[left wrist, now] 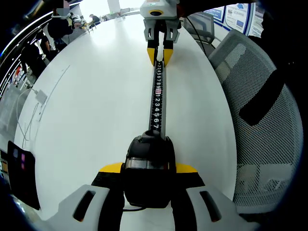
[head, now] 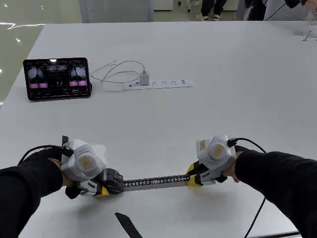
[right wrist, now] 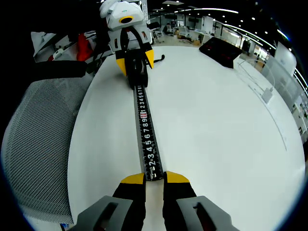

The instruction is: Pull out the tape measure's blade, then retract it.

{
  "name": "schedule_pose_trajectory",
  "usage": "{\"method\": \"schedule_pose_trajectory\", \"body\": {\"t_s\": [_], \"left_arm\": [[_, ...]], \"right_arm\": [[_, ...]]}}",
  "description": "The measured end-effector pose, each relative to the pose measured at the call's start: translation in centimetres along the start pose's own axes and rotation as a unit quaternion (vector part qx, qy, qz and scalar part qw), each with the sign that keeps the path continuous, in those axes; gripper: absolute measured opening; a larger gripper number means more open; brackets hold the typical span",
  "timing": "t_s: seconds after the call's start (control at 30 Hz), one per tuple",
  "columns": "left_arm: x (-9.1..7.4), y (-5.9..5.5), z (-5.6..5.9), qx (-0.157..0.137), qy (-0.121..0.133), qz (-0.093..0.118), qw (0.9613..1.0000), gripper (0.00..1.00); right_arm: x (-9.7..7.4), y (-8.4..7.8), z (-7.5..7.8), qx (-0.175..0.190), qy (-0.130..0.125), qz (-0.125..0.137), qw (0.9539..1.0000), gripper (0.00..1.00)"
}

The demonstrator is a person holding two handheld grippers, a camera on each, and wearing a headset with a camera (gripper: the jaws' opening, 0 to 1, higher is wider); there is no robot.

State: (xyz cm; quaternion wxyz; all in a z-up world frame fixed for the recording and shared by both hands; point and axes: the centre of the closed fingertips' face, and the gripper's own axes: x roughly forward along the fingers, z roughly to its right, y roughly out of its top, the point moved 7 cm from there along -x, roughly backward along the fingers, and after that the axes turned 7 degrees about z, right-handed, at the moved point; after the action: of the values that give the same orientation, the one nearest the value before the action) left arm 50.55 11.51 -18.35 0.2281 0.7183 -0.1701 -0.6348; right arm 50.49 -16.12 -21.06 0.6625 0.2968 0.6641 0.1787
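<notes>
Low over the near edge of the table (head: 198, 114), in the head view, we hold the left gripper (head: 101, 187) closed around the black case (head: 114, 179) of the tape measure. The right gripper (head: 194, 178) is pinched on the far end of the blade (head: 156, 182), which runs straight between them, close to the tabletop. Both forearms reach in from the sides, hands about level. A tablet (head: 57, 78) and a power strip (head: 158, 84) lie well apart at the back.

From the left gripper view, the jaws clamp the case from both sides. The blade leaves its mouth toward the right gripper, numbers facing up.

From the right gripper view, the jaws stand narrow, nipping the blade's tip, and the numbers run away to the case. A mesh chair (right wrist: 43, 139) sits beside the table.

We judge the pull-out to be in hand or near its end. For the retract, we should bring the right gripper toward the case along the blade's line, gripping the tip so it feeds in without snapping or twisting.
</notes>
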Motion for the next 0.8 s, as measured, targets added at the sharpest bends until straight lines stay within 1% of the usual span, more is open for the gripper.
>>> {"method": "schedule_pose_trajectory", "body": {"t_s": [0.8], "left_arm": [[-0.1,0.1,0.1,-0.001,0.0,0.0,1.0,0.32]], "right_arm": [[-1.4,-1.4,0.1,0.008,-0.007,-0.008,0.9999,0.08]]}}
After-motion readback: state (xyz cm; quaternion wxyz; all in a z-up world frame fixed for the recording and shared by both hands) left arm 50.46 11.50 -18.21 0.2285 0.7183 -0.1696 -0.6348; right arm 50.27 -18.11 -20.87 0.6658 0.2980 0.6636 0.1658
